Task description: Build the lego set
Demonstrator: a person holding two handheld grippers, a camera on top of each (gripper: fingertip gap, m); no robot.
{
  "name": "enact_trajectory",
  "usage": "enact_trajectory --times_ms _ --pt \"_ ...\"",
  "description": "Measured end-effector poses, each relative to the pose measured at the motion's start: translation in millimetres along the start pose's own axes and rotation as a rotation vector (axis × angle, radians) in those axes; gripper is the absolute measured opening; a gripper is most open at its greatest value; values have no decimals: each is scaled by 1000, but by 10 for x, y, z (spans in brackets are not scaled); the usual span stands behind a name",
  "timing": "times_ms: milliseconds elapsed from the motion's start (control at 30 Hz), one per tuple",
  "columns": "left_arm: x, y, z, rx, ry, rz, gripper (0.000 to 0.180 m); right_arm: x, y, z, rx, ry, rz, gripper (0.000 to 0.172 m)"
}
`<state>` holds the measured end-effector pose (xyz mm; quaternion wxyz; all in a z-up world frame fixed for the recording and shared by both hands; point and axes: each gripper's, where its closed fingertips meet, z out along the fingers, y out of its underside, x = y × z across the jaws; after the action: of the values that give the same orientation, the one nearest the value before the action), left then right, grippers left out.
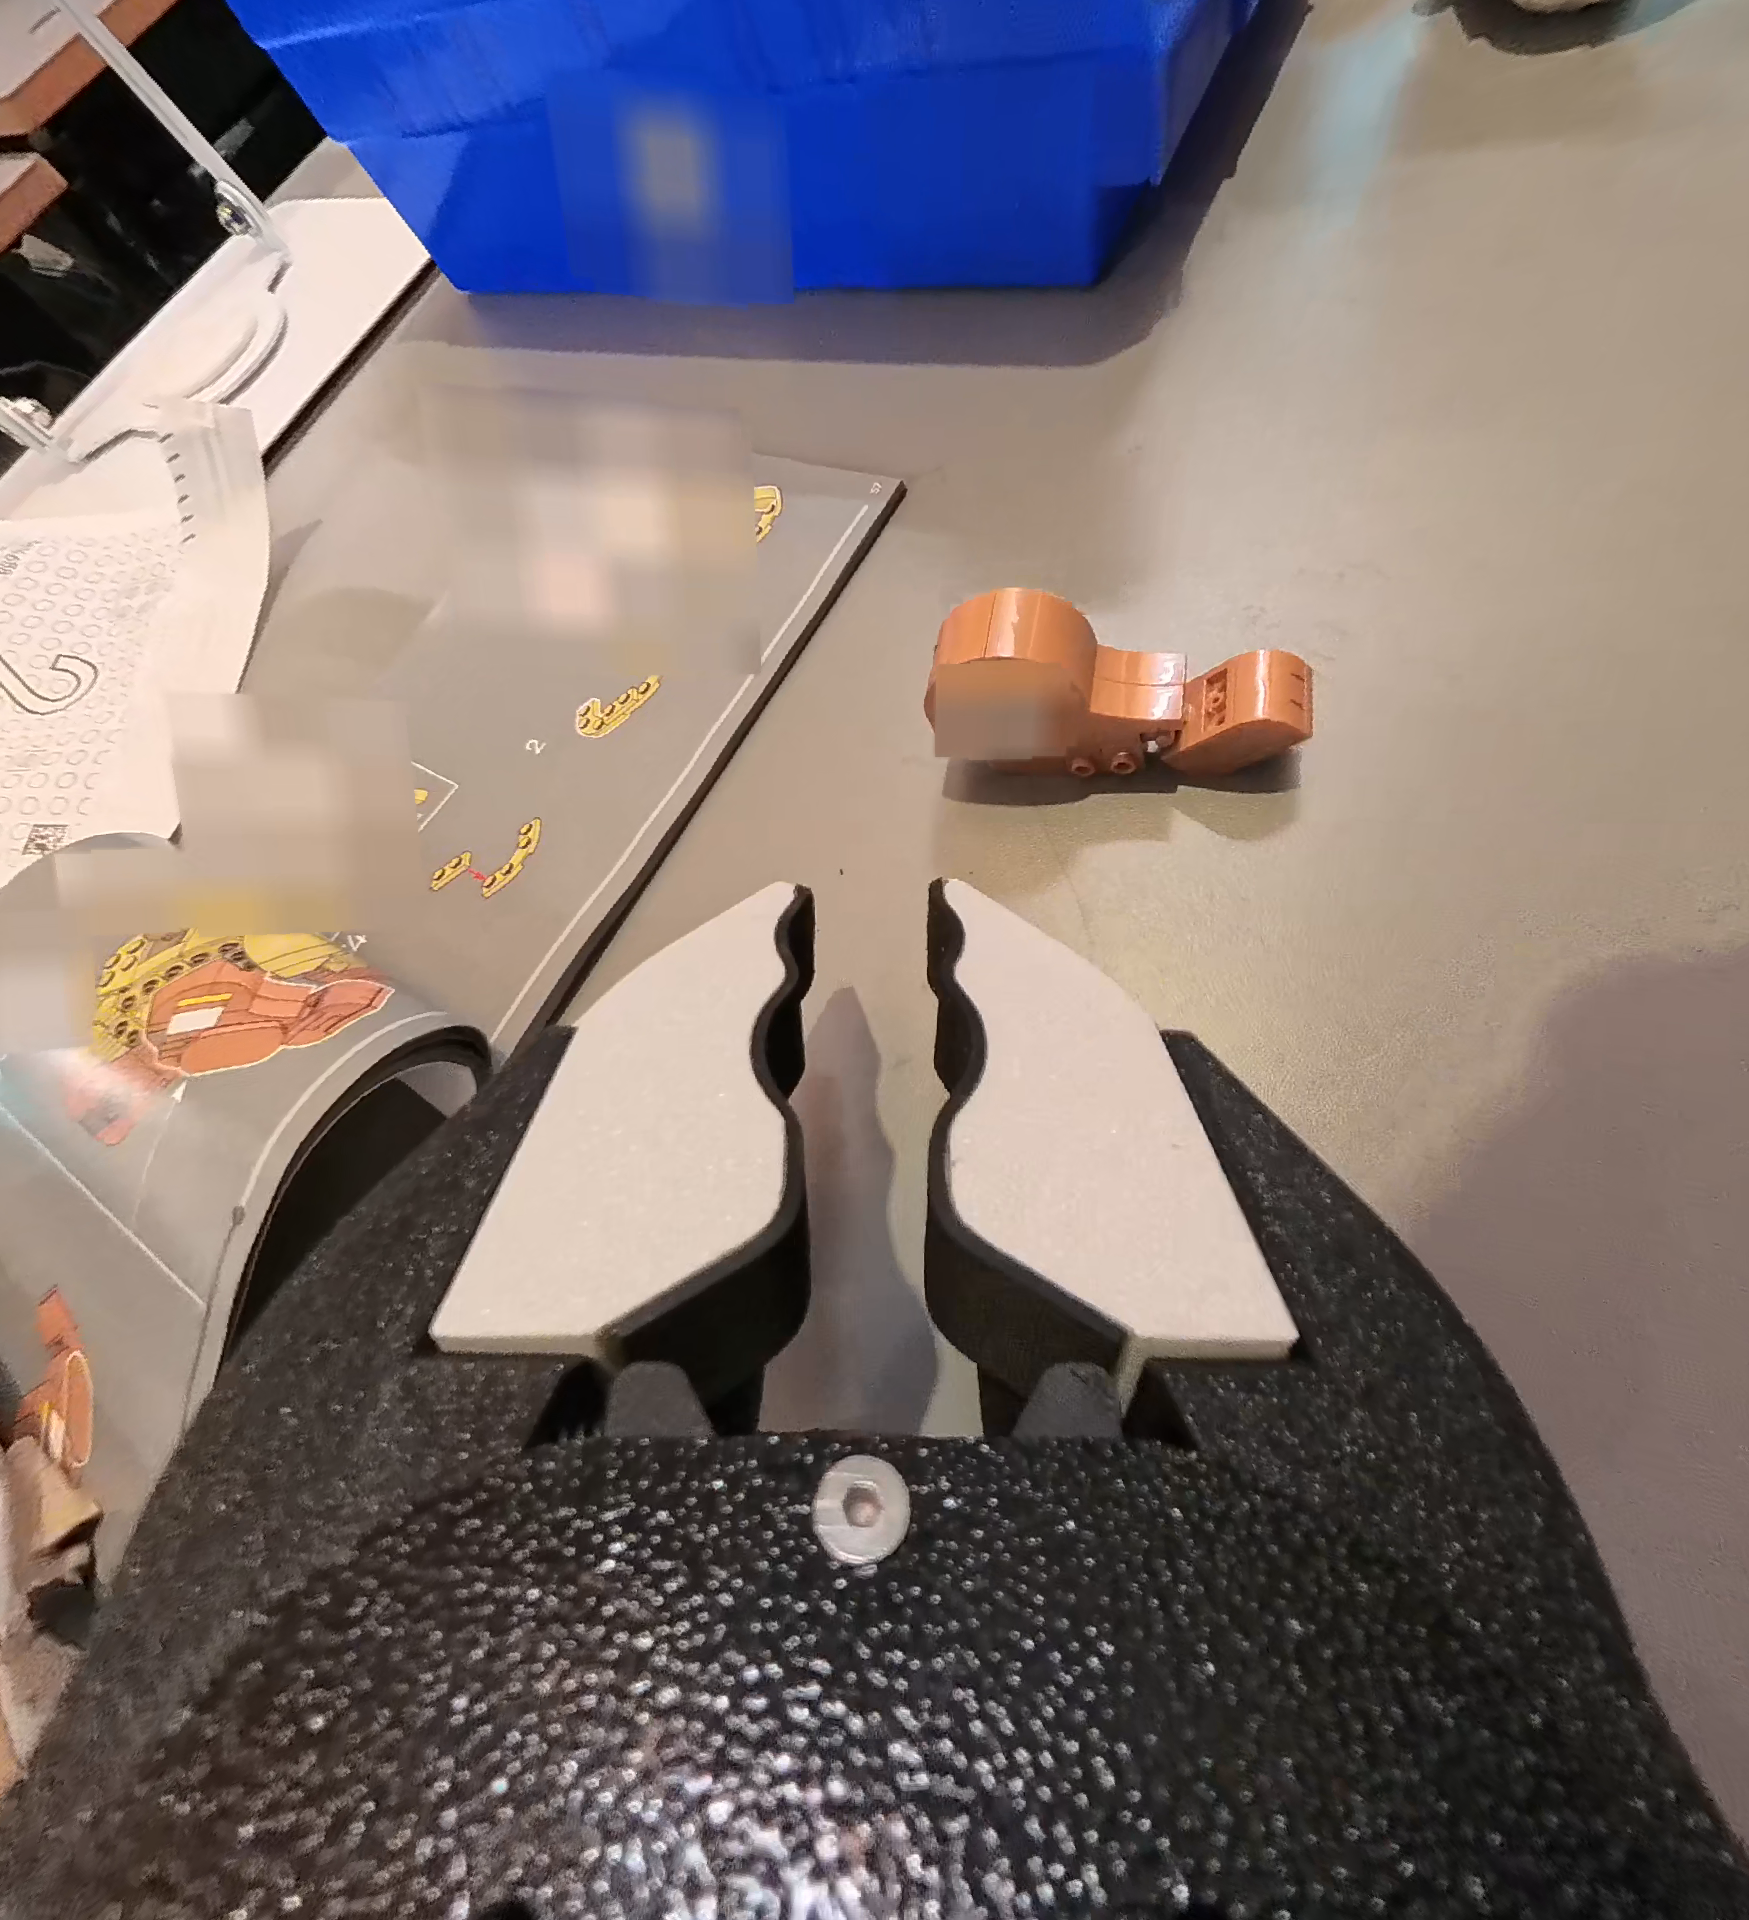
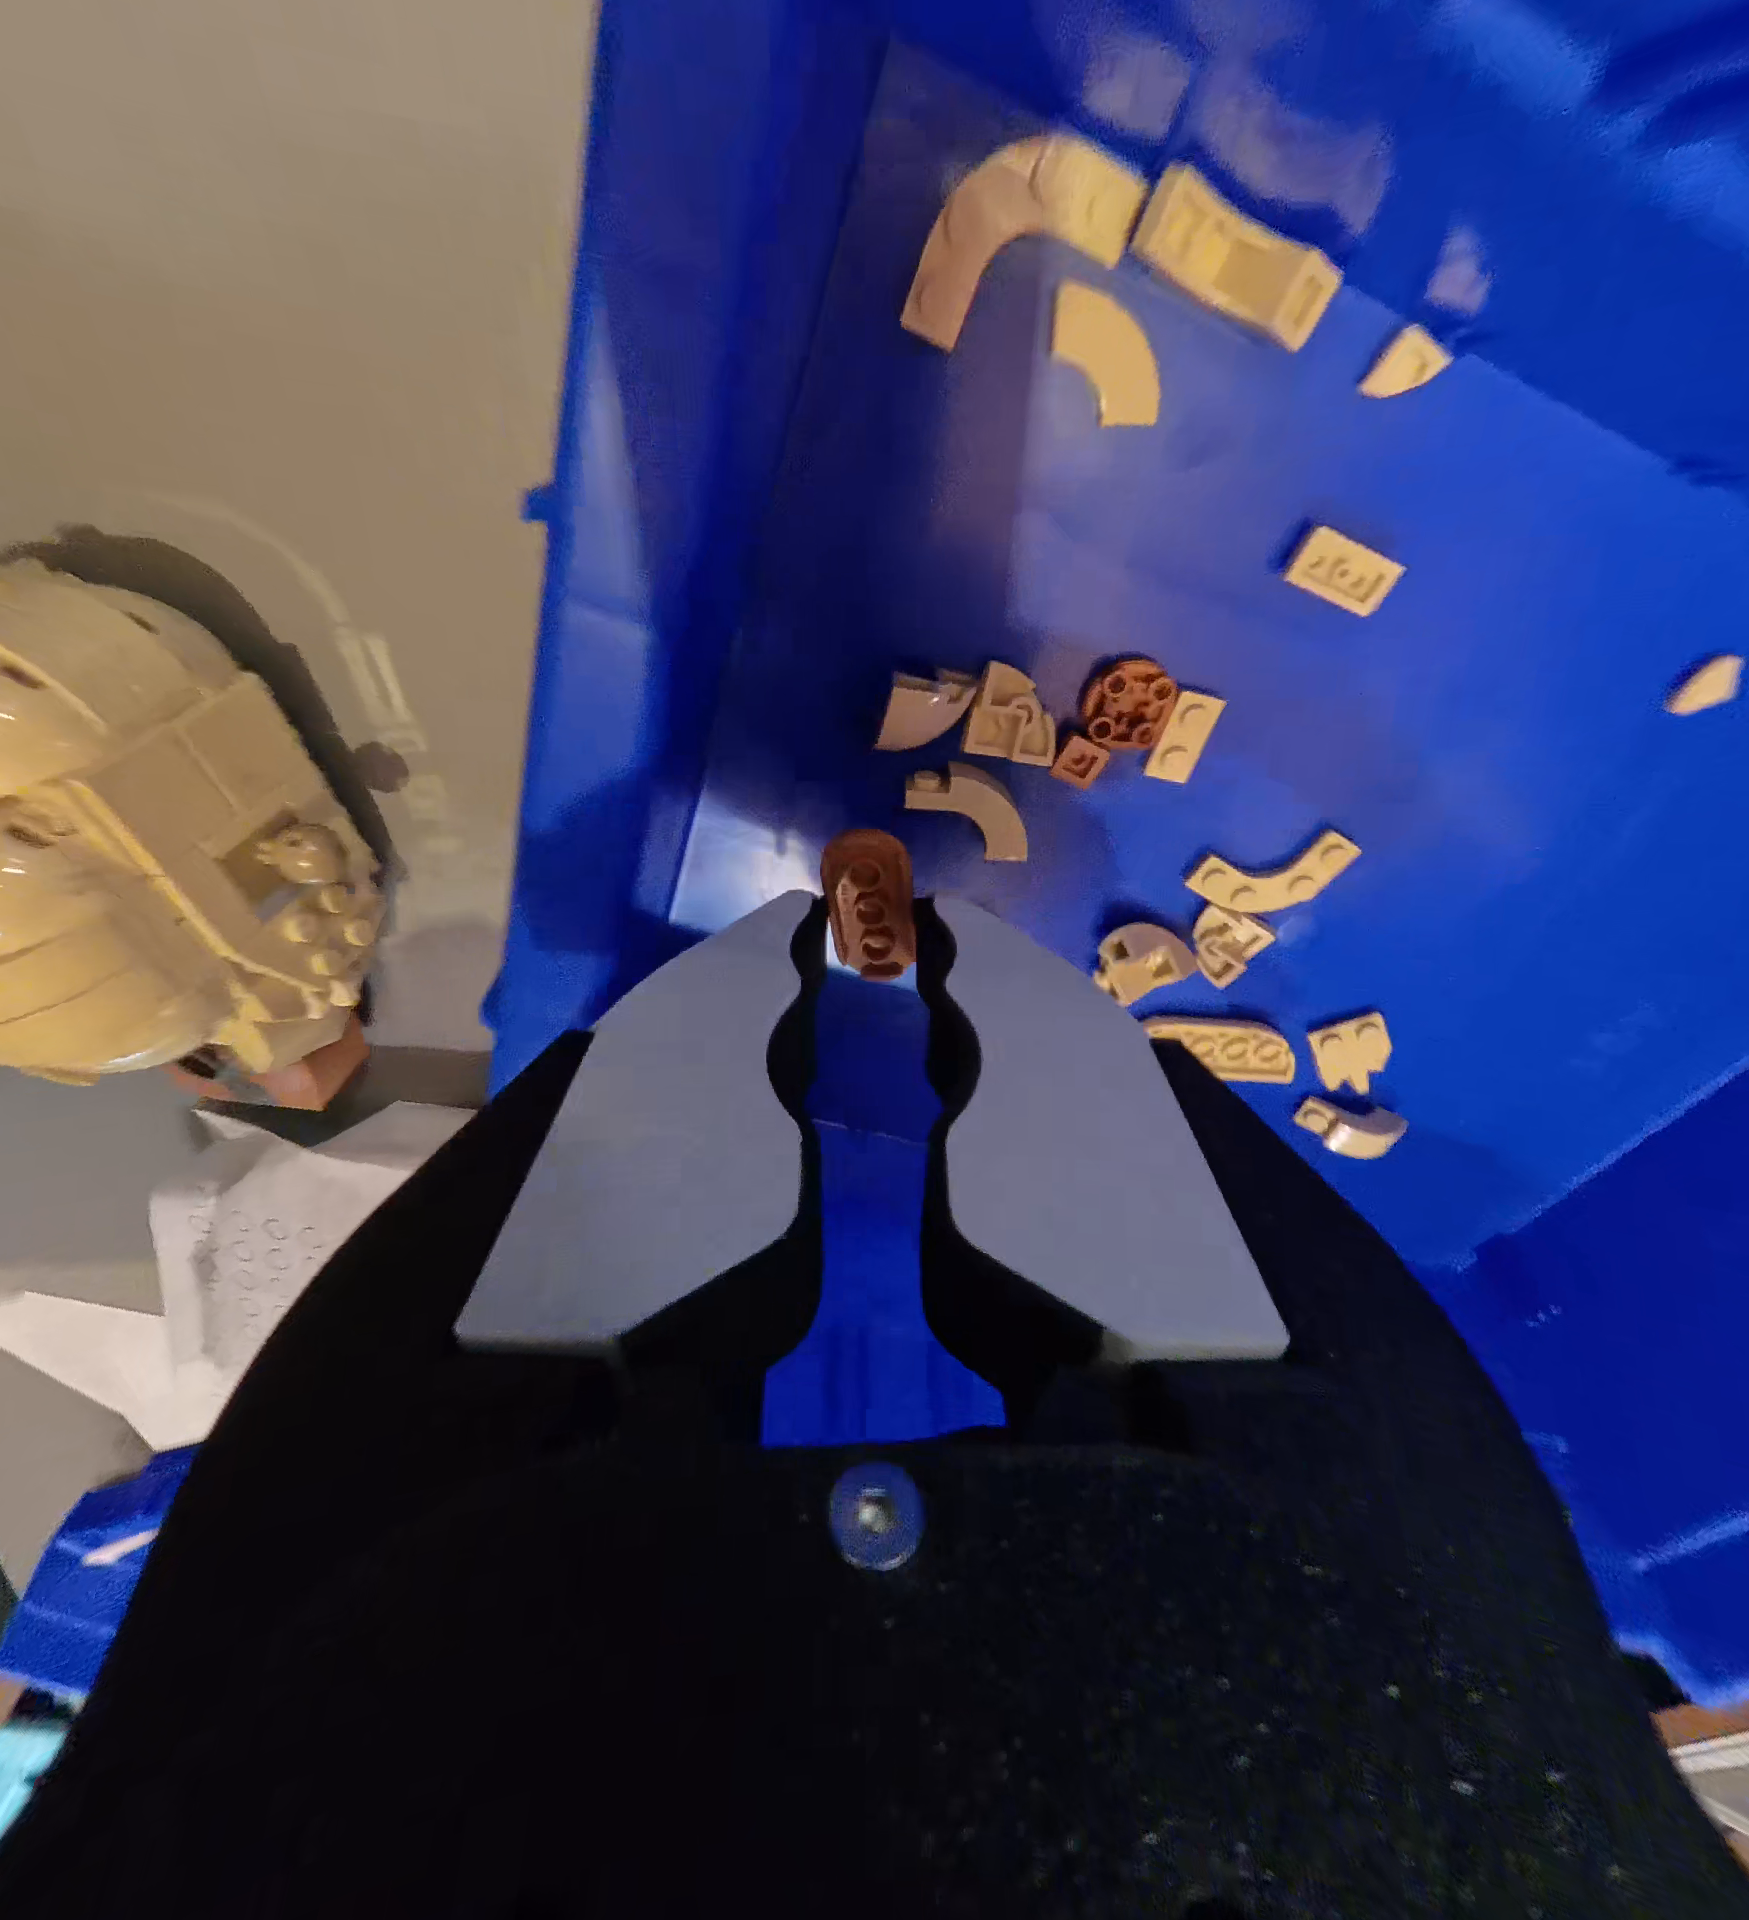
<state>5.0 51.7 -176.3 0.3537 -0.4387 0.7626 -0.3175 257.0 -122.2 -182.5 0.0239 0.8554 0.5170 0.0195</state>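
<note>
My right gripper (image 2: 870, 920) is inside a blue bin (image 2: 1472, 727) and is shut on a small brown studded brick (image 2: 867, 904), which stands between the fingertips above the bin floor. Several tan curved bricks (image 2: 1015, 727) lie loose on the bin floor to the right of it. My left gripper (image 1: 870, 904) hovers low over the grey table (image 1: 1472, 520) with its fingers a little apart and nothing between them. A brown brick assembly (image 1: 1119, 691) lies on the table ahead and to the right of the left gripper, apart from it.
An open instruction booklet (image 1: 537, 748) lies left of the left gripper, with a white printed sheet (image 1: 39, 675) beyond it. The blue bin (image 1: 797, 145) stands at the table's far side. A large tan brick model (image 2: 122, 810) sits left of the bin. There is about 30 centimeters between the tips of the two grippers.
</note>
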Motion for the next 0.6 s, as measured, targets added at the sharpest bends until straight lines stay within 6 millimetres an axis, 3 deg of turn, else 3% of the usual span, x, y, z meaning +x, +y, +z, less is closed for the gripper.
enact_trajectory --times_ms 100,167,300,400,500,600 --pt "17 -53 -52 41 -3 -12 20 -10 -161 -320 115 78 54 16" --pt "51 -146 -104 99 -3 -8 21 5 -393 -603 253 160 91 16" --pt "164 -469 -258 287 20 -4 25 45 -1069 -1216 537 453 63 16" --pt "313 -780 -439 481 140 -82 27 -67 -1683 -1558 703 706 -56 16" --pt "484 -983 -621 623 370 -220 29 -313 -2287 -1664 863 851 -195 16" --pt "593 -1032 -737 668 582 -360 34 -486 -2708 -1571 946 935 -280 16"
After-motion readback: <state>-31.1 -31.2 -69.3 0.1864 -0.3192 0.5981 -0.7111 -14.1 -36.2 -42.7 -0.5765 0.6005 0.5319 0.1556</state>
